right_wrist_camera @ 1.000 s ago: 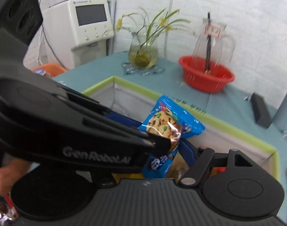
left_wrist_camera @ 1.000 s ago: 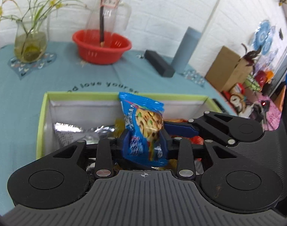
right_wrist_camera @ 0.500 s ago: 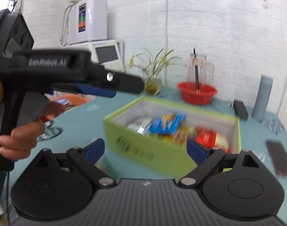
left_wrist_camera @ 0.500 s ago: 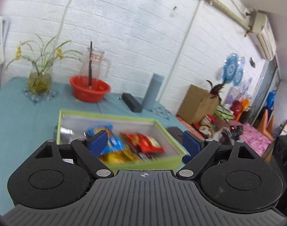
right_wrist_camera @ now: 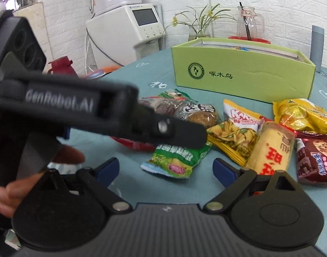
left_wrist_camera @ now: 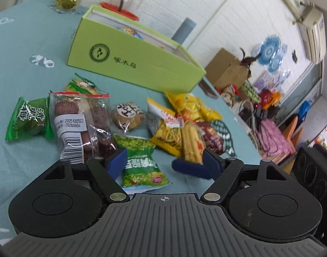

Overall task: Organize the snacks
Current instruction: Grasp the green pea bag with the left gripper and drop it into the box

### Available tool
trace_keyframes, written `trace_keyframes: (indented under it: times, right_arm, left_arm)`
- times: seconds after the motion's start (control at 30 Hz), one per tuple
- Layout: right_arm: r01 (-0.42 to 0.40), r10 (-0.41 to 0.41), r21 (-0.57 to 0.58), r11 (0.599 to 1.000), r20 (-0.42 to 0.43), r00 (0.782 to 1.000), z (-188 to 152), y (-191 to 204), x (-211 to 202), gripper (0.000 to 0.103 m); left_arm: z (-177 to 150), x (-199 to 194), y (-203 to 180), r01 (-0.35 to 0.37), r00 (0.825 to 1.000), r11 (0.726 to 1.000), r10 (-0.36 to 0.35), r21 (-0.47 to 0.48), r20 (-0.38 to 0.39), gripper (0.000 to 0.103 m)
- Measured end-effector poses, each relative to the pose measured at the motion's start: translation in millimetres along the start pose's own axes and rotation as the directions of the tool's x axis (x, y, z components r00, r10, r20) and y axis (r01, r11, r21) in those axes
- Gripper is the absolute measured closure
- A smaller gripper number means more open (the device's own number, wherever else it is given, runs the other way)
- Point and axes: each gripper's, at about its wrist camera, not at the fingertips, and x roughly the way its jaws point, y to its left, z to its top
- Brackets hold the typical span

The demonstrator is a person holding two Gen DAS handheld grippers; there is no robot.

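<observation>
While your desk (left_wrist_camera: 24, 42) spreads out under its teal cloth, the lime green box (left_wrist_camera: 133, 64) stands at its far side, a blue packet showing just above the rim. Nearer you, loose snacks lie scattered on the cloth: a yellow chip bag (right_wrist_camera: 302, 115), a clear sausage pack (left_wrist_camera: 82, 126), a round cake (left_wrist_camera: 129, 115). Smallest and closest, the green pea packet (left_wrist_camera: 140, 162) lies flat between your left tool (left_wrist_camera: 161, 163) fingers, whose jaws have just narrowed without pressing it. Your right tool (right_wrist_camera: 165, 169) stands wide and holds nothing, with the same packet lying just ahead of it.
</observation>
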Motion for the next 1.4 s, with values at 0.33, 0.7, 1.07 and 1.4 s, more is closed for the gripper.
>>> trace_keyframes:
  times: [0.33, 0.7, 1.07, 1.4]
  right_arm:
    - [0.016, -0.019, -0.114, 0.993, -0.027, 0.999, 1, 20, 11, 0.012]
    - [0.056, -0.056, -0.064, 0.996, 0.015, 0.998, -18, 12, -27, 0.012]
    - [0.072, -0.072, -0.073, 0.995, 0.002, 0.997, -10, 18, -20, 0.038]
    - [0.181, -0.142, -0.174, 0.968, 0.214, 0.967, 103, -18, -7, 0.037]
  left_arm:
    - [-15, 10, -9, -0.089, 0.995, 0.991, 0.093, 0.095, -0.036, 0.066]
    - [-26, -16, -21, -0.077, 0.996, 0.995, 0.079, 0.068, -0.030, 0.058]
    - [-30, -3, -18, -0.052, 0.996, 0.997, 0.056, 0.052, -0.076, 0.098]
    - [94, 6, -38, -0.014, 0.994, 0.990, -0.001, 0.144, 0.105, 0.098]
